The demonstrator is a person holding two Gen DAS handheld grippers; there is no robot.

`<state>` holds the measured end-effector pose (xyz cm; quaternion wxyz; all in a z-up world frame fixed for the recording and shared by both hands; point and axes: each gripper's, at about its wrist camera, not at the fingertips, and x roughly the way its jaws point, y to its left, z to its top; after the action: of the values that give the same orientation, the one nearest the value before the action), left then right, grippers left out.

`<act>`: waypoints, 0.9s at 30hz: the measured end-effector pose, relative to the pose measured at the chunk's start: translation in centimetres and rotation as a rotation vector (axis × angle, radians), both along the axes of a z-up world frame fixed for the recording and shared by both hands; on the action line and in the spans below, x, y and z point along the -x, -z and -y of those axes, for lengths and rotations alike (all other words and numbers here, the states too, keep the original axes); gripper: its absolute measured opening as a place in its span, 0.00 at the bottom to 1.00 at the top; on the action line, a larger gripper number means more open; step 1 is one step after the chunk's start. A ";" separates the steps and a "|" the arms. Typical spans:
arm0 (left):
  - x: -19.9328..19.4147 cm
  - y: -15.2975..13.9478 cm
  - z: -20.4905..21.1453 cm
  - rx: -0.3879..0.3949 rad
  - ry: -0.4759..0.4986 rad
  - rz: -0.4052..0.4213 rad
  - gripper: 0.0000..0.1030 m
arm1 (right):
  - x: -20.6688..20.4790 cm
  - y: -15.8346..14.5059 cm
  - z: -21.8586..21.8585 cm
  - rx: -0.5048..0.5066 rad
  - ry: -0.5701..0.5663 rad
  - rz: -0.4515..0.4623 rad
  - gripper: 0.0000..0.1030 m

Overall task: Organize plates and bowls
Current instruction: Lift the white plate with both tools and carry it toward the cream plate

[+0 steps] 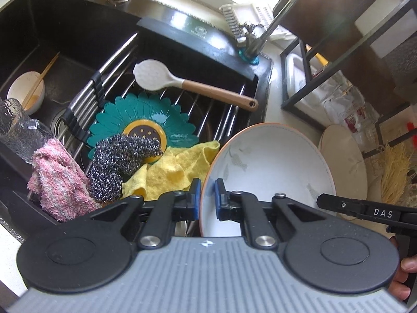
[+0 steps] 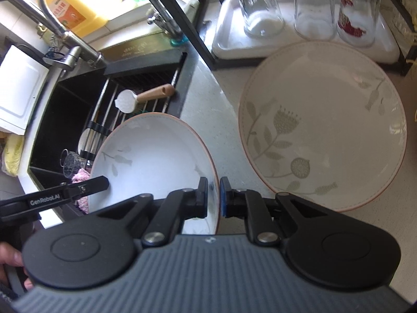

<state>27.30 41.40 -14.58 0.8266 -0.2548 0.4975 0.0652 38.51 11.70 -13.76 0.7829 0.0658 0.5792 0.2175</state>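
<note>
Your white plate (image 2: 156, 156) is round, no long axis; it's tilted, face up toward the cameras, over the sink (image 1: 65, 39) edge beside the counter (image 2: 221, 120). Your left gripper (image 1: 207, 198) pinches its left rim, right gripper (image 2: 214, 197) pinches the right rim. Its near edge is hidden behind the grippers. The second plate (image 2: 323, 125) lies flat on the counter, well apart; the left view cuts it off.

The held plate (image 1: 271, 161) is white with grey leaf sprigs and an orange rim. The larger plate (image 2: 323, 125) is cream with grey-green flowers. The drain mat (image 1: 130, 120) is a teal, yellow-centred flower shape.
</note>
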 end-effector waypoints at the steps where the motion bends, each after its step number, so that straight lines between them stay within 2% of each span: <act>1: 0.0 -0.4 0.0 0.001 -0.003 0.005 0.12 | 0.0 -0.4 0.1 -0.002 -0.001 0.006 0.12; 7: 0.6 -4.0 1.2 0.033 -0.020 0.072 0.12 | 0.9 -2.9 1.6 -0.036 0.025 0.027 0.12; 15: 2.5 -6.6 4.8 0.038 0.034 0.138 0.12 | 4.0 -6.1 5.7 -0.085 0.097 0.081 0.12; 21: 3.6 -7.4 7.9 0.039 0.094 0.164 0.12 | 7.0 -7.5 9.2 -0.111 0.149 0.113 0.12; 27: 4.3 -6.7 10.9 0.031 0.158 0.136 0.12 | 9.1 -6.7 11.9 -0.086 0.187 0.101 0.12</act>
<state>22.97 30.51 -7.88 0.8571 -0.2316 0.4595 -0.0252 29.37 -0.21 -7.01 0.8243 0.1419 0.5207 0.1712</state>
